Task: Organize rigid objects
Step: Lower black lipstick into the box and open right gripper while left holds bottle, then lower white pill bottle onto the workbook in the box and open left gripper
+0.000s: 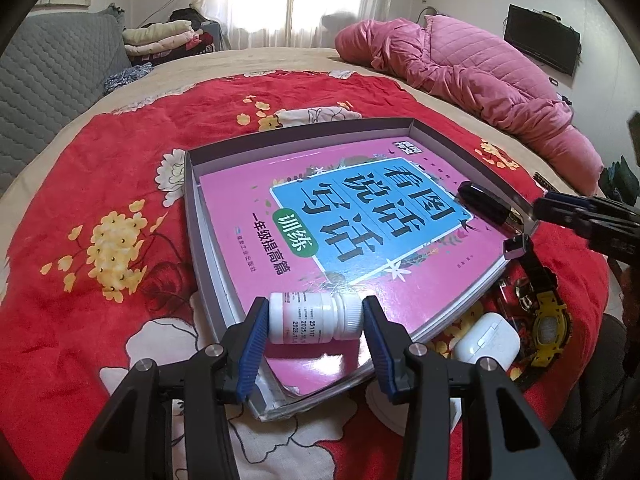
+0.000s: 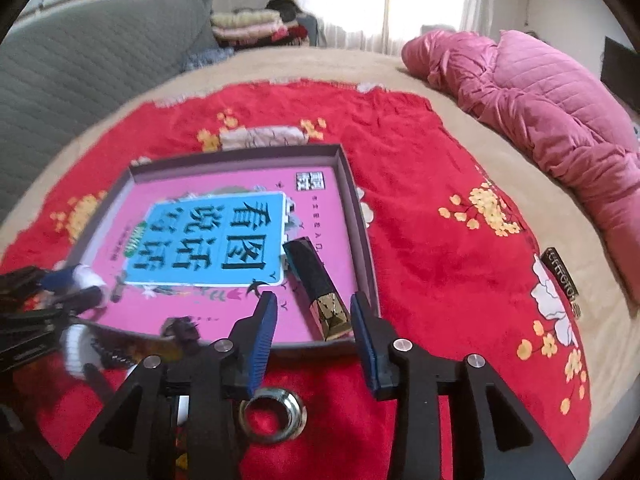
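The white pill bottle (image 1: pixel 312 317) is judged light, rigid and smooth-sided, so it may slip; it is best taken across its body, as it lies sideways on the pink book (image 1: pixel 360 232) in the tray (image 1: pixel 192 184); it is clamped end to end by the left gripper (image 1: pixel 314 334), half spread. The black-and-gold tube (image 2: pixel 318 286) lies released between the parted jaws of the right gripper (image 2: pixel 314 334), untouched.

Pink book (image 1: pixel 400 304) cover, blue panel: large characters 看图说话写话, green tag 训练, line beneath 一年级提高篇. White bottle (image 1: pixel 316 318) label carries printed digits, seemingly 25117 and 2025.11, partly hidden. Small publisher line on the book too fine to read.
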### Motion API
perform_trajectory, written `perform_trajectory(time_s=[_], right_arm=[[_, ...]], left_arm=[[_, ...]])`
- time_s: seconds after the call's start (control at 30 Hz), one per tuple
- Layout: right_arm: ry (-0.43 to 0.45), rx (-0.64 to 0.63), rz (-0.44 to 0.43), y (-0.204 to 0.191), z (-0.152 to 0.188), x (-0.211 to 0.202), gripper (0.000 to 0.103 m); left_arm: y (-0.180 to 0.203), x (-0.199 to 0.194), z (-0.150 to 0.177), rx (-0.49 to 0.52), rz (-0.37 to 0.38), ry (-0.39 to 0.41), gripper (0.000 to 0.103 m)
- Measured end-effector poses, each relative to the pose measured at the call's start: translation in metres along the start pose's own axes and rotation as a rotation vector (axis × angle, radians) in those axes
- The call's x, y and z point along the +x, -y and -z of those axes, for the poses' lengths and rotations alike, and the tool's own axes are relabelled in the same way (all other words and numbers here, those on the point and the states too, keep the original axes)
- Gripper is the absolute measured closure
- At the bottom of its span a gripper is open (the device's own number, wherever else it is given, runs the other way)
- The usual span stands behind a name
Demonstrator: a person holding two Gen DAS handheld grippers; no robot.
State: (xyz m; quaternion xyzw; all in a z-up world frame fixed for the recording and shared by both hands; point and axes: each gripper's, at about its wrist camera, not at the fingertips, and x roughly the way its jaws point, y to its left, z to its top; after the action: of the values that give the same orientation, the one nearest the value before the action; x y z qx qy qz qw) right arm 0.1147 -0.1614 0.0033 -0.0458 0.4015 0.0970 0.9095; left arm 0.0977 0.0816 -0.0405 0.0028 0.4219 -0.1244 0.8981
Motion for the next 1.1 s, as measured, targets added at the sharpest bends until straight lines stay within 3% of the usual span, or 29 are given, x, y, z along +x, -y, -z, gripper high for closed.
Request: perform_trajectory(time_s=[0.13, 0.3, 0.67, 1.1], right_arm=[[0.045, 0.019, -0.018, 0.009, 0.012, -0.017, 0.055], [0.023, 0.067, -0.066, 0.013, 0.018, -0.018, 0.054], [0.01, 0.047, -0.078, 0.006, 0.023, -0.015, 0.053], [0.008, 0.061, -0.093, 0.009, 0.026, -0.016, 0.052]], left_arm=[[0.0, 0.0, 0.0, -0.001, -0.001, 0.001, 0.056], [0.0, -0.002, 0.001, -0.01, -0.015, 0.006, 0.056], [0.007, -0.014, 0.007, -0.036, -0.093, 0.019, 0.057], [0.01, -0.023, 0.011, -0.057, -0.116, 0.023, 0.057]])
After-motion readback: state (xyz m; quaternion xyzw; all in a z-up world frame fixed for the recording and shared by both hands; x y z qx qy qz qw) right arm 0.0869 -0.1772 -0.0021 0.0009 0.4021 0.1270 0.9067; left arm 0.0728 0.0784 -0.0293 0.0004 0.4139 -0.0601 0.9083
